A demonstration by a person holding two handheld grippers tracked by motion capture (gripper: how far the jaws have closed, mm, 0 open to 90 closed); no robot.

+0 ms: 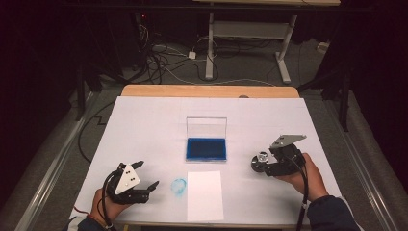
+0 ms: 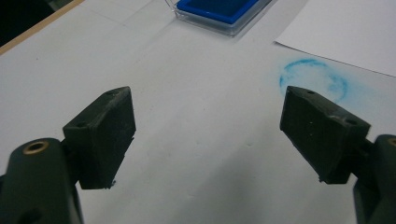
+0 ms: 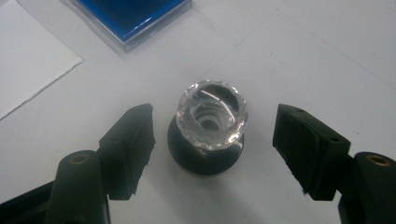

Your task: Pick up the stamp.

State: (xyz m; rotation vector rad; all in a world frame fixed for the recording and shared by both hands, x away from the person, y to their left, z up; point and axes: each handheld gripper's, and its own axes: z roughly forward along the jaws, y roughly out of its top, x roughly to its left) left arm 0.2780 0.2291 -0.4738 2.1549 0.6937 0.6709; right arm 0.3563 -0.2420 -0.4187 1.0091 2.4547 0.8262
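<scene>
Glare blurs the stamp's [image 3: 210, 128] clear faceted handle; its printing face is hidden against the counter [image 1: 144, 125]. It stands upright, long axis vertical, between the right gripper's [image 3: 212, 140] fingers, which stand apart without touching it. The left gripper's [image 2: 208, 133] fingers are wide apart, holding nothing.

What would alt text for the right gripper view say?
A stamp with a clear faceted knob on a black round base stands on the white table between the right gripper's open black jaws, untouched. A blue ink pad lies beyond.
</scene>
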